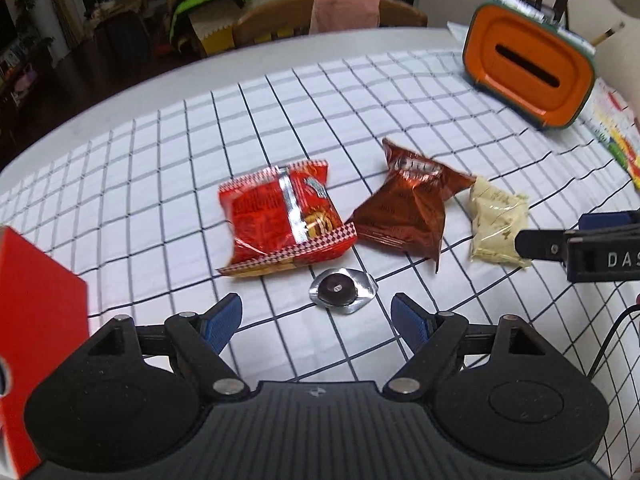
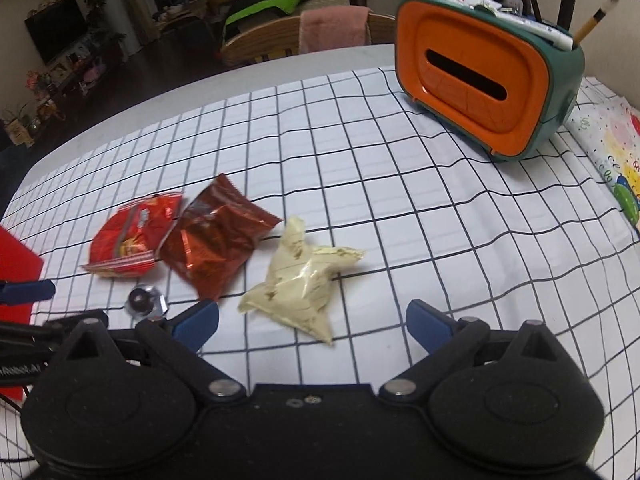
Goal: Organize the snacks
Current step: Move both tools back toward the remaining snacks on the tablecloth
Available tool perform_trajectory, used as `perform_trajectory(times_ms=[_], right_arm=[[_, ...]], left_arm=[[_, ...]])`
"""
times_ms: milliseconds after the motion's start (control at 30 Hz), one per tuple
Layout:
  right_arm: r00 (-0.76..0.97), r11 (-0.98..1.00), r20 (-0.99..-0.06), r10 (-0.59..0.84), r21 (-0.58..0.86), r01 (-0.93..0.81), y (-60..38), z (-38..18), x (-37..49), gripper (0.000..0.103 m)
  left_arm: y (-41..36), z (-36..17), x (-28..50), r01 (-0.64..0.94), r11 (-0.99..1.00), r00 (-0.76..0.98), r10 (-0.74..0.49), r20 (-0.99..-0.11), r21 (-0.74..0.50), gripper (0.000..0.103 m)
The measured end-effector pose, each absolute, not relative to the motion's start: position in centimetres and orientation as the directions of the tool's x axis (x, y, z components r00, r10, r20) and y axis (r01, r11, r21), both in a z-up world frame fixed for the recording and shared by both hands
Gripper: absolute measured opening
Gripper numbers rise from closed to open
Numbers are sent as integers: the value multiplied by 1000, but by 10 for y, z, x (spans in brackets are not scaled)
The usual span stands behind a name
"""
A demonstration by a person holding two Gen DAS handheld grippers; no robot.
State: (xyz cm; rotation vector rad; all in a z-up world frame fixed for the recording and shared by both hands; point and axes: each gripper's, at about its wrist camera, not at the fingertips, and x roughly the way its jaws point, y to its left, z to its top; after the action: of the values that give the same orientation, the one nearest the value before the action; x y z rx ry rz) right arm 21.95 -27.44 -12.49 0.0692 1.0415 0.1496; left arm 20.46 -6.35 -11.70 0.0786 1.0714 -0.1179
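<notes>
Several snacks lie on the checked tablecloth [image 1: 160,168]. A bright red packet [image 1: 284,220] lies at the centre left, a dark red-brown packet [image 1: 408,208] to its right, a cream packet [image 1: 496,224] further right. A small silver foil snack with a dark centre [image 1: 342,290] lies just ahead of my left gripper [image 1: 316,320], which is open and empty. My right gripper [image 2: 312,324] is open and empty, just short of the cream packet [image 2: 304,280]. In the right wrist view the red packet [image 2: 128,240], brown packet [image 2: 216,236] and foil snack [image 2: 144,300] lie to the left.
A red box [image 1: 36,320] stands at the left edge, also in the right wrist view [image 2: 16,272]. An orange and green tissue holder [image 2: 480,84] with pens stands at the back right. A colourful printed sheet [image 2: 616,148] lies at the right. Chairs [image 1: 280,20] stand beyond the table.
</notes>
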Motion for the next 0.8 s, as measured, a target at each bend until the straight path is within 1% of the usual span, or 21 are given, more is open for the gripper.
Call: perform_trajectory(times_ms=[167, 300, 467, 533, 633, 667, 733, 767, 800], right_arm=[[479, 986, -862, 166, 157, -59, -270, -138, 235, 96], [457, 985, -874, 168, 165, -45, -264, -149, 244, 85], [451, 983, -875, 175, 179, -34, -258, -155, 250, 82], [449, 984, -877, 172, 178, -31, -256, -157, 251, 80], [443, 985, -881, 167, 173, -26, -255, -160, 254, 76], [442, 985, -882, 164, 170, -27, -255, -161, 254, 75], [443, 987, -883, 155, 159, -29, -254, -162, 255, 69], [448, 987, -881, 152, 155, -29, -254, -162, 255, 68], [451, 988, -880, 151, 153, -32, -253, -162, 255, 64]], left_arm=[[-69, -134, 222, 143, 989, 432, -34, -901, 32, 82], [-69, -145, 232, 153, 988, 409, -36, -912, 30, 82], [-65, -154, 238, 147, 988, 401, -23, -916, 40, 80], [-66, -156, 240, 160, 986, 394, -28, -919, 39, 69], [-66, -159, 243, 159, 987, 389, -35, -921, 30, 67], [-66, -158, 244, 158, 987, 388, -37, -921, 27, 64], [-66, -157, 244, 161, 987, 388, -52, -920, 12, 54], [-66, -157, 244, 162, 987, 388, -55, -920, 10, 52], [-67, -156, 243, 165, 986, 388, -60, -920, 5, 47]])
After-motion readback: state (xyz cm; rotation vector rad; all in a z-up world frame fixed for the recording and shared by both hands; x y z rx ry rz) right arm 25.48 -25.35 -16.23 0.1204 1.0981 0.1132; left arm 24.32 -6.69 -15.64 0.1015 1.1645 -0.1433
